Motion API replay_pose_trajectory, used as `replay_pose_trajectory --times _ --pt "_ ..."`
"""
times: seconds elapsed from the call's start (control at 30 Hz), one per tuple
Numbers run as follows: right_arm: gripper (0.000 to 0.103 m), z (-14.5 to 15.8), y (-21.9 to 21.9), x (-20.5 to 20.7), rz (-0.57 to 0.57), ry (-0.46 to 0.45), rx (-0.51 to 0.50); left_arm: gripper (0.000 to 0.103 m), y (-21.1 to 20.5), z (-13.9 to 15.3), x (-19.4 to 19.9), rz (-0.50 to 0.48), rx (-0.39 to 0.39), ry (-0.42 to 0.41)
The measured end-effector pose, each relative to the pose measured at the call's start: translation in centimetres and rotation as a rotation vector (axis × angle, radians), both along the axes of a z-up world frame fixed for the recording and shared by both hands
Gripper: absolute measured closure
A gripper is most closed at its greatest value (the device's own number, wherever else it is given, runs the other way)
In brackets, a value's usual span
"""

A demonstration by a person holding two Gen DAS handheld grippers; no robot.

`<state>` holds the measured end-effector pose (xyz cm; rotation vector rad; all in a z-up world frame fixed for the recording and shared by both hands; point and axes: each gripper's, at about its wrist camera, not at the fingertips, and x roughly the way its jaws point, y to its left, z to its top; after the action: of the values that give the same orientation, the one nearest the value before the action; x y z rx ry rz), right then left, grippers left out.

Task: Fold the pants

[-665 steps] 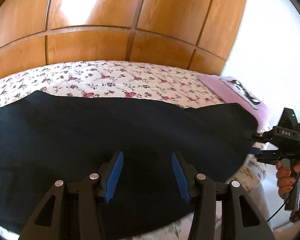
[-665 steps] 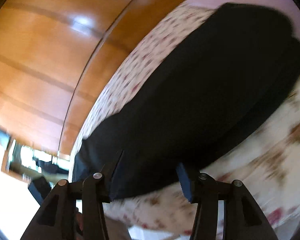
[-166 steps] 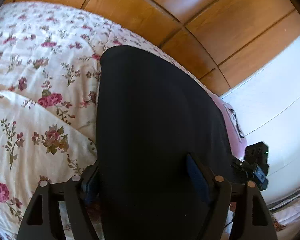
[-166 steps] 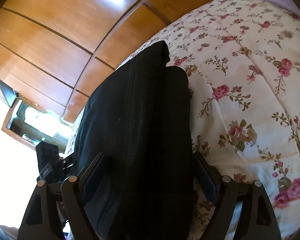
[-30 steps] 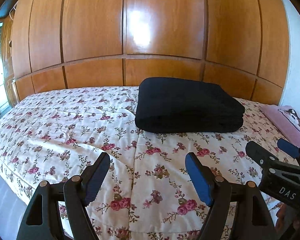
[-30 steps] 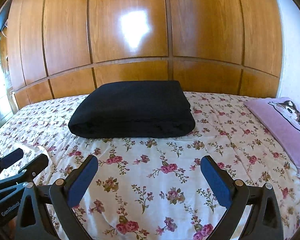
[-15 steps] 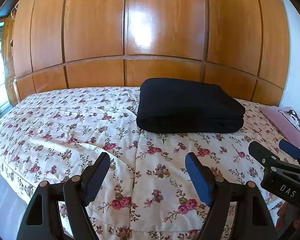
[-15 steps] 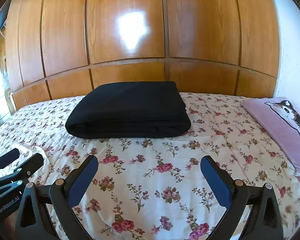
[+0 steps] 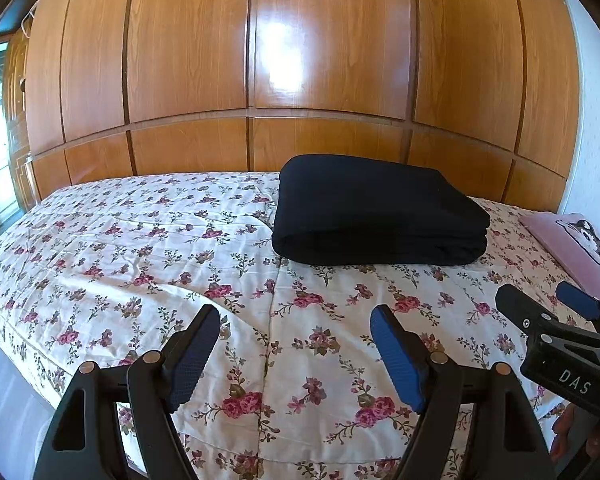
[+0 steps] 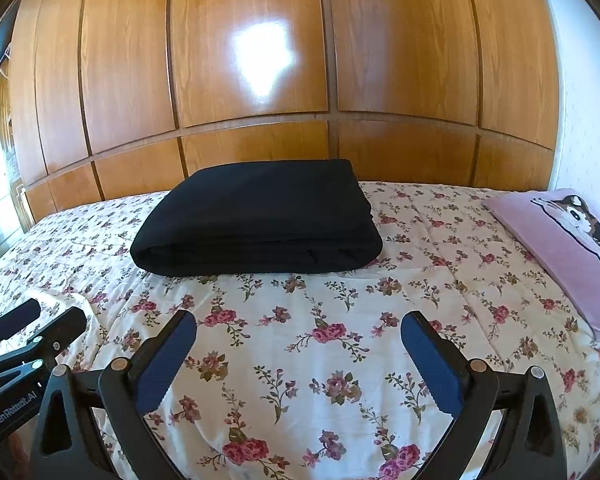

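The black pants lie folded in a thick rectangular stack on the flowered bedspread, near the wooden wall. They also show in the right wrist view. My left gripper is open and empty, held well back from the stack above the bed's near part. My right gripper is open and empty, also well short of the pants. Each gripper shows at the edge of the other's view: the right one and the left one.
A pink pillow with a dog picture lies at the right end of the bed. A wooden panelled wall stands behind the bed. The bed's near edge drops to the floor at the left.
Both grippers have drawn back slightly from the bed over the last second; the folded pants lie still. Earlier, both grippers were shut on the pants during folding, and have since let go.
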<state>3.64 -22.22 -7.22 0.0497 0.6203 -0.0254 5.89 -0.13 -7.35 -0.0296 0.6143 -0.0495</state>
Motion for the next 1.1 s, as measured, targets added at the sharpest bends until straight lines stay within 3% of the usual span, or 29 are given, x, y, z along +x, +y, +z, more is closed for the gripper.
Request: replay_pose_trajectory --times 1.1 --pt "0.000 -0.47 -0.05 0.24 -0.002 0.016 0.006 0.024 0.06 -0.31 0.18 0.003 -0.004 0.012"
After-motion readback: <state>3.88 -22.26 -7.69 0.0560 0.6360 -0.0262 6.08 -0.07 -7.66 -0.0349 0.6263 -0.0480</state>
